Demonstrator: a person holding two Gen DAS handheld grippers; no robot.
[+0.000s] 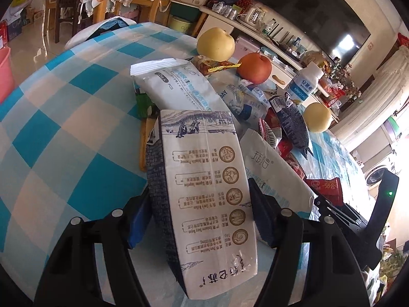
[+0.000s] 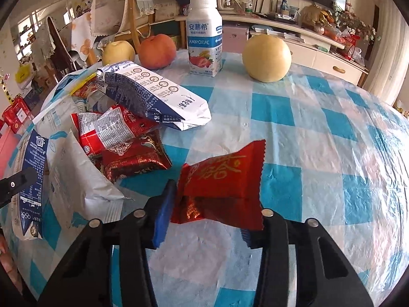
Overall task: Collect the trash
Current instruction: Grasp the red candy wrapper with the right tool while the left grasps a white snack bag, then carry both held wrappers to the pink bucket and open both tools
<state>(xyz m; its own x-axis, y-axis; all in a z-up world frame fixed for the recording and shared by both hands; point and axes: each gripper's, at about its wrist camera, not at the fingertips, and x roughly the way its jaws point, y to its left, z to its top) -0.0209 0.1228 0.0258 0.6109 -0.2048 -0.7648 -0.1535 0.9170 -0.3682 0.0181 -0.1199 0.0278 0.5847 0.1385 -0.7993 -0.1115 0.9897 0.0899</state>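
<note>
Two pieces of trash are held at once, one in each gripper. The left gripper has its fingers pressed against the long sides of a white milk pouch printed with round brown emblems; the pouch lies lengthwise between them, its far end over the heap of wrappers on the desk. The gripper reaches in low and nearly level, pointing along the checked cloth toward the heap. The right gripper has its fingers closed on a red snack packet with gold lettering, pinched by its near edge so the serrated far end tilts up, clear of the desk. This gripper also points forward, angled slightly down.

Taking the milk pouch as landmark: just behind it lies a large white and blue bag, and to its right a second white bag with red wrappers beside that. A dark blue pouch sits further right in the heap. Beyond the heap stand a yellow pear, a reddish apple, a white yogurt bottle with a blue label, and a second pear. In the right wrist view the bottle stands upright between the apple and a pear.
</note>
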